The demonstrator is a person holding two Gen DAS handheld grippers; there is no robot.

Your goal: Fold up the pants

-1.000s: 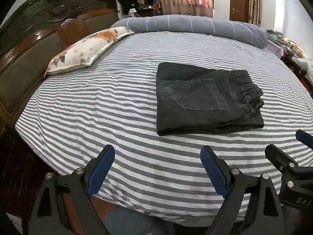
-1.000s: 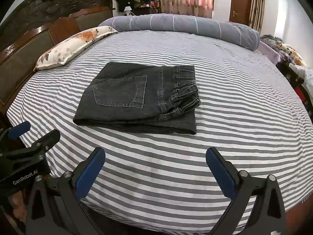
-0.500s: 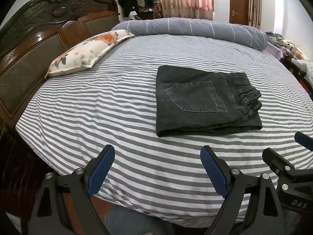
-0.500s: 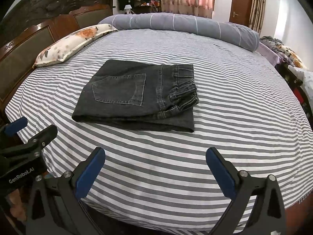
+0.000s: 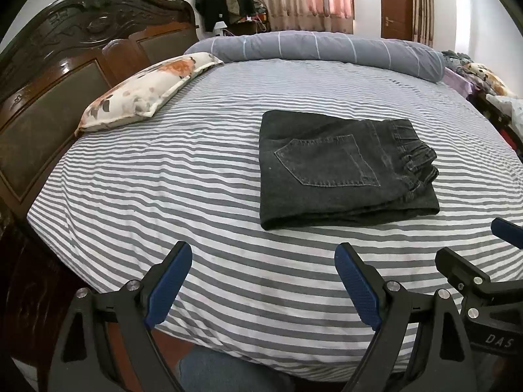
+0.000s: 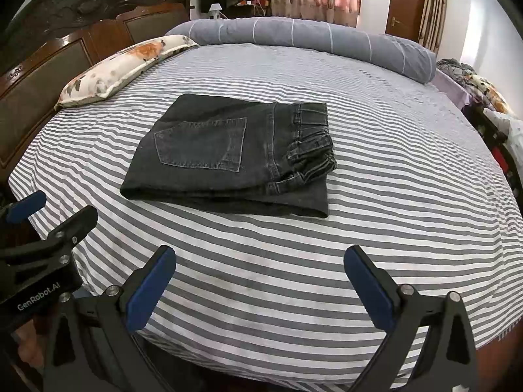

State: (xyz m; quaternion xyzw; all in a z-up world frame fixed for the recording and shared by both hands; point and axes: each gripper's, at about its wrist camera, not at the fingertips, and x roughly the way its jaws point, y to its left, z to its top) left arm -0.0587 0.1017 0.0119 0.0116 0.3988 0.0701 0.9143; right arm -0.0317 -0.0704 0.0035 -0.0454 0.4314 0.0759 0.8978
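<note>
Legible markings on the handheld grippers

"GenRobot.AI" on the left gripper [image 6: 36, 254] body; "DAS", cut by the frame edge, on the right gripper [image 5: 490, 294] body.

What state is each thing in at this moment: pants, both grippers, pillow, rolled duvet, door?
Black pants: folded into a compact rectangle, back pocket up, flat on the striped bed.
Left gripper: open, empty, clear of the pants.
Right gripper: open, empty.
Floral pillow: lying by the headboard.
Grey duvet: rolled up.
Door: closed.

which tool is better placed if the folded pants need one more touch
Marginally the right tool: the folded pants lie nearly straight ahead of it, but off to the right of the left tool. Both are open, clear of the fabric.
</note>
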